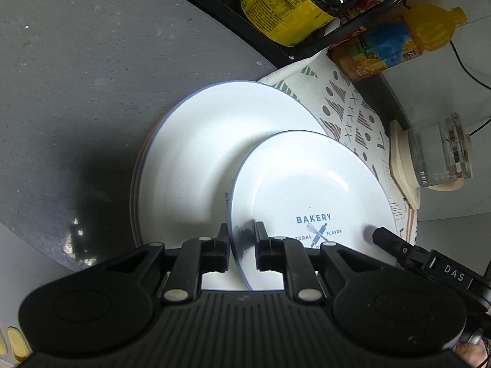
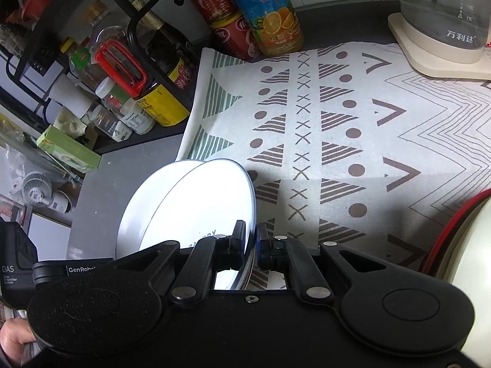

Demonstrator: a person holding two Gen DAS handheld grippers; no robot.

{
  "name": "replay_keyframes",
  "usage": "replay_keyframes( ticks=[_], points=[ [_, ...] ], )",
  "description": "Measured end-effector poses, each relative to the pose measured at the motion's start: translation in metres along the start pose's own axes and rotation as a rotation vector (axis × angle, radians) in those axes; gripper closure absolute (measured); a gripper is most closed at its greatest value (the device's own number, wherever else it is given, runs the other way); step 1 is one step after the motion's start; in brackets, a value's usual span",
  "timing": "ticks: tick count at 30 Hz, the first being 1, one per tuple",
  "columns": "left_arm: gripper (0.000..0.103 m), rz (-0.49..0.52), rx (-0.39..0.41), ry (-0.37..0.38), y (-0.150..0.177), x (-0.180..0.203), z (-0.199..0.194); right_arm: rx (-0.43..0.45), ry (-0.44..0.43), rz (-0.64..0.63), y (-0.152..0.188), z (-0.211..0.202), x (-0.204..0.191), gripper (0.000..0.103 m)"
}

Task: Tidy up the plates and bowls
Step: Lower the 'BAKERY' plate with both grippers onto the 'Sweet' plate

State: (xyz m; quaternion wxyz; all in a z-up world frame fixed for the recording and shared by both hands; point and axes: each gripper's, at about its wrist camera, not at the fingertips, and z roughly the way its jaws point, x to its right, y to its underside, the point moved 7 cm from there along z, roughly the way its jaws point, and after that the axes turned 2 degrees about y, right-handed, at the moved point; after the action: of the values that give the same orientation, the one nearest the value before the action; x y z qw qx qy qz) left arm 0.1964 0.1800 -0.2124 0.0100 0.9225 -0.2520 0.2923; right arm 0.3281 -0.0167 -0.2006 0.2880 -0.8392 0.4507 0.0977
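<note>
A small white plate with a blue rim and "BAKERY" print (image 1: 310, 190) is held tilted over a larger white blue-rimmed plate (image 1: 214, 141) that tops a stack on the grey counter. My left gripper (image 1: 242, 233) is shut on the small plate's near left rim. My right gripper (image 2: 251, 237) is shut on the opposite rim of the same plate (image 2: 199, 202); one of its fingertips (image 1: 380, 234) shows on the plate's right side in the left wrist view. The larger plate (image 2: 147, 199) shows behind it in the right wrist view.
A patterned cloth (image 2: 353, 141) covers the counter to the right. A black rack (image 2: 101, 70) of bottles and jars stands at the back left, an orange juice bottle (image 2: 270, 9) and red cans beside it, a glass kettle (image 2: 445, 9) on a beige base back right, a red-rimmed bowl (image 2: 460, 239) near right.
</note>
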Motion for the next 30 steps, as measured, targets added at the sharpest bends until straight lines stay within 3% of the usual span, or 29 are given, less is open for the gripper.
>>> replay_keyframes(
  ticks=[26,29,30],
  points=[
    [0.087,0.081,0.027,-0.139,-0.001,0.003,0.0,-0.011,0.01,0.011,0.008,0.011,-0.004,0.099],
    [0.078,0.083,0.047,-0.124,-0.006,0.006,-0.011,-0.012,0.007,0.02,0.008,0.012,-0.003,0.099],
    [0.07,0.084,0.06,-0.118,-0.009,0.007,-0.015,-0.012,0.008,0.021,0.008,0.012,-0.003,0.099]
  ],
)
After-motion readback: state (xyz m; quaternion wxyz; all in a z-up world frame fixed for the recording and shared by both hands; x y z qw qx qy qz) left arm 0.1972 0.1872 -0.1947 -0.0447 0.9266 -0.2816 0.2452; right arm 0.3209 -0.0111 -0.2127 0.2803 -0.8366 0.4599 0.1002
